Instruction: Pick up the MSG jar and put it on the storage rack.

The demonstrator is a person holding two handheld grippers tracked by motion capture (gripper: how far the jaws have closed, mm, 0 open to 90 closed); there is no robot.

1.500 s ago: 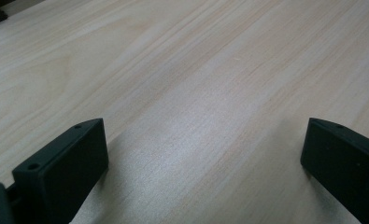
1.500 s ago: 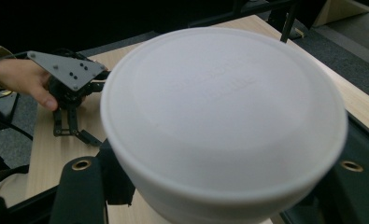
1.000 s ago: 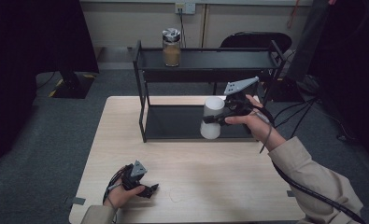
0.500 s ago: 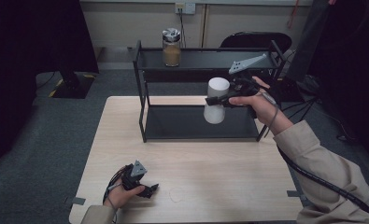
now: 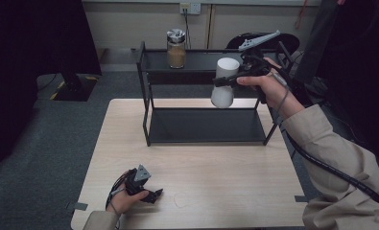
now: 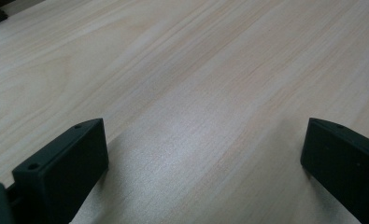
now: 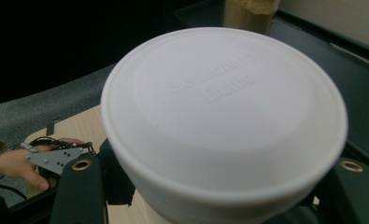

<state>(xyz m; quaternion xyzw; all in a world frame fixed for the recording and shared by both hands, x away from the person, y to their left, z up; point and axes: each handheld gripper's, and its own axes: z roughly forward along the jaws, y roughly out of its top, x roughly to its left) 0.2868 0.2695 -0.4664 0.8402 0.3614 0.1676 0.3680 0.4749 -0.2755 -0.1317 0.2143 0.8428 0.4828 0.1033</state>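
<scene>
Pale wood desk (image 5: 216,167) on grey carpet, dark surroundings; a black two-tier shelf rack (image 5: 148,96) stands at the far half of the desk. We note a glass jar (image 5: 176,49) with tan contents and a metal lid on the rack's top shelf, left of centre.

Right tool (image 5: 224,82): jaws clamped on the sides of a white lidded container (image 5: 224,88), which we see held clear in the air, upright, in front of the rack at about top-shelf level and to the right of the jar. In the right gripper view the container's round white lid (image 7: 224,112) faces the camera, with embossed lettering too faint to read.

Left tool (image 5: 151,195): resting low at the desk's near left edge, jaws wide apart with bare wood between them (image 6: 201,154).
</scene>
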